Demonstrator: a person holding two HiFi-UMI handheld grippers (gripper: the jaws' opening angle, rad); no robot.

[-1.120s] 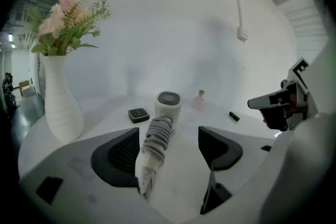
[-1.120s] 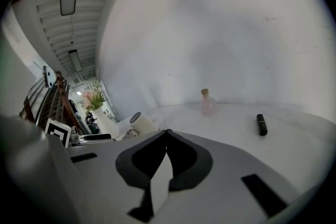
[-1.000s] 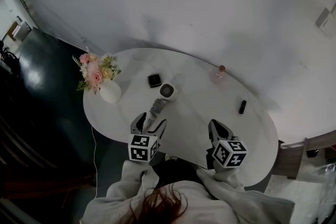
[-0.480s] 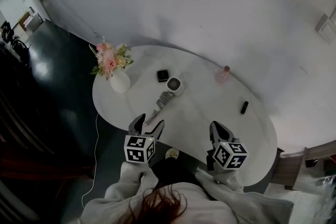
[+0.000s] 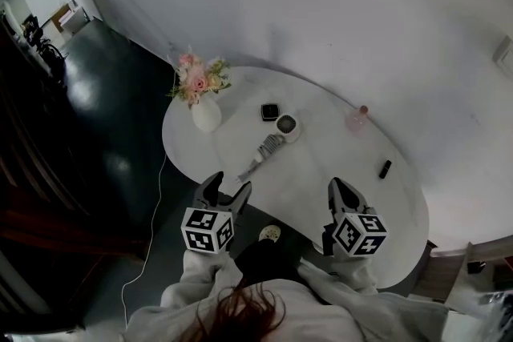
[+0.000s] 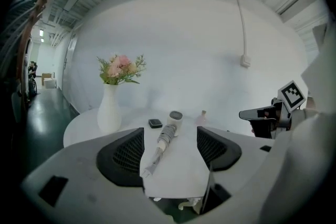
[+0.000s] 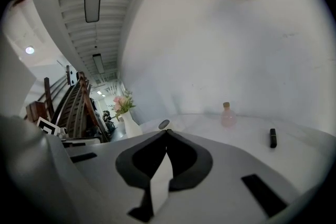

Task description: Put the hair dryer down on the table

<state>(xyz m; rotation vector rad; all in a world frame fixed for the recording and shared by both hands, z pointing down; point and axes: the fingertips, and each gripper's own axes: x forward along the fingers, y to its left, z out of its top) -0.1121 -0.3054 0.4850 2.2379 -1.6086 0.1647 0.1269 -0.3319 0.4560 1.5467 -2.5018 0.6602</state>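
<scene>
A white hair dryer (image 5: 274, 140) lies flat on the white oval table (image 5: 321, 164), its round head (image 5: 286, 124) pointing to the far side and its handle toward me. My left gripper (image 5: 229, 183) hovers off the table's near edge, open and empty, short of the handle's end. In the left gripper view the hair dryer (image 6: 167, 136) lies ahead, between the jaws of the left gripper (image 6: 169, 149) but beyond them. My right gripper (image 5: 340, 187) is shut on nothing above the near edge; in its own view the right gripper (image 7: 167, 132) shows its tips meeting.
A white vase of pink flowers (image 5: 205, 110) stands at the table's left end. A small black box (image 5: 270, 111) sits beside the dryer's head. A pink bottle (image 5: 357, 118) and a small black stick (image 5: 385, 169) lie to the right. Dark floor (image 5: 120, 172) lies left of the table.
Both grippers and the head camera have drawn back from the table. The left gripper, earlier over the handle's end, is now off the edge. The hair dryer has stayed put.
</scene>
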